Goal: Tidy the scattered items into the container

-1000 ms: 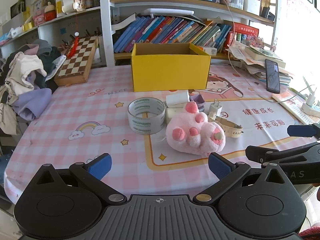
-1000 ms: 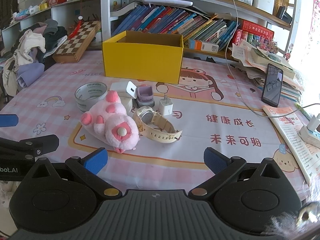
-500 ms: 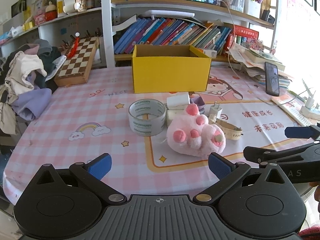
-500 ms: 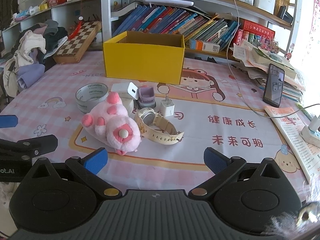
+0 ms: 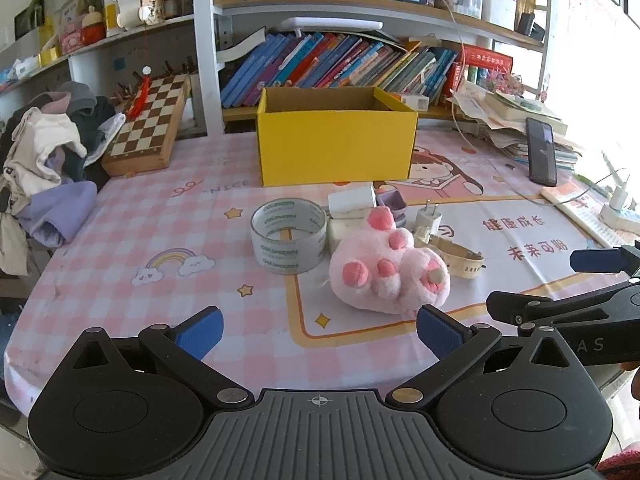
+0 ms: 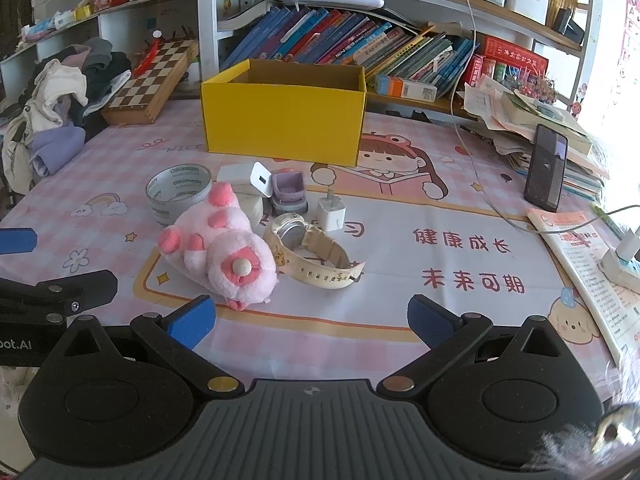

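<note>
An open yellow box point(image 5: 336, 144) point(image 6: 282, 118) stands at the back of the table. In front of it lie a tape roll point(image 5: 287, 236) point(image 6: 178, 190), a pink plush paw point(image 5: 390, 268) point(image 6: 220, 250), a cream wristwatch point(image 6: 316, 254) point(image 5: 456, 254), a white charger plug point(image 6: 331, 213) point(image 5: 428, 218), a white adapter point(image 6: 244, 176) and a small purple toy point(image 6: 289, 192). My left gripper point(image 5: 319, 330) is open and empty, short of the plush. My right gripper point(image 6: 311, 320) is open and empty, near the watch.
A chessboard point(image 5: 150, 124) and a clothes pile point(image 5: 44, 160) are at the left. A black phone point(image 6: 546, 168) leans on stacked papers at the right, with a cable, a booklet point(image 6: 588, 276) and a power strip. Bookshelves stand behind.
Both grippers have edged slightly forward toward the items. Nothing on the table has moved and both stay open.
</note>
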Tool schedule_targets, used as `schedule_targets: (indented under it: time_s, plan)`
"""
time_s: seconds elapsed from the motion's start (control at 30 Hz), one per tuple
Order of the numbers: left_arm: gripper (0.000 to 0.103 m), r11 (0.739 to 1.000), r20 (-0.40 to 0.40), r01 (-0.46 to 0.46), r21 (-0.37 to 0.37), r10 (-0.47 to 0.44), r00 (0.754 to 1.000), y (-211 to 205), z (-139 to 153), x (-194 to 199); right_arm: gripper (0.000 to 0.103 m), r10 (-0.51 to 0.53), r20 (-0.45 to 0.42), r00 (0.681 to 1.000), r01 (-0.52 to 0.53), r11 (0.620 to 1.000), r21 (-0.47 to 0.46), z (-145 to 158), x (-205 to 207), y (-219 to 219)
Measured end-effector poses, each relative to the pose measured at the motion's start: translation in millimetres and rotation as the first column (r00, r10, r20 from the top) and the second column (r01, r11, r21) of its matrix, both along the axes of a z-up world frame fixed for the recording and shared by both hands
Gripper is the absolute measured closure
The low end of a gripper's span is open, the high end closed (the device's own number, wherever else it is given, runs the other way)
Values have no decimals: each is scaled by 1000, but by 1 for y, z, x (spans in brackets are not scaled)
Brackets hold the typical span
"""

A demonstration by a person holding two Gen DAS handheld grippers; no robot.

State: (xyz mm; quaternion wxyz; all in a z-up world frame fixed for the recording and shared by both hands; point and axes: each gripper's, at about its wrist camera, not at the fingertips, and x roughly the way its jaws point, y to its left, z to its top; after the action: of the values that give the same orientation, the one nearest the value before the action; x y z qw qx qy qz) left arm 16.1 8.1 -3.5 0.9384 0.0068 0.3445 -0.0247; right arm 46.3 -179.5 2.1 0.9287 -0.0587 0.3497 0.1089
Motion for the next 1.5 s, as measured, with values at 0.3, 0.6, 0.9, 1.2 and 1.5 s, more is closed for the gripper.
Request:
schedule_targets:
  time_s: [0.3,0.6,0.9,1.2,1.5]
  plan:
    - [0,1000,-2,-4,-1,4,1000,2,-1,2,0,4,-4,1000,-4,1000,2,0,0,0]
    - [0,1000,0,-8,-1,8,1000,4,0,2,0,9,-2,1000,-9,1000,4,0,1,1]
    - [0,1000,-9,-24,5,24,1000,6,-1,2,0,3,-1,1000,-3,1000,7,0,0,0]
    - [0,1000,-6,-19,1,19,1000,5,-1,1,0,2,2,1000,-2,1000,11,0,0,-1]
    - [0,1000,-12,-20,-4,20,1000,7,-2,1,0,7,-1,1000,-7,1000,8,0,0,1]
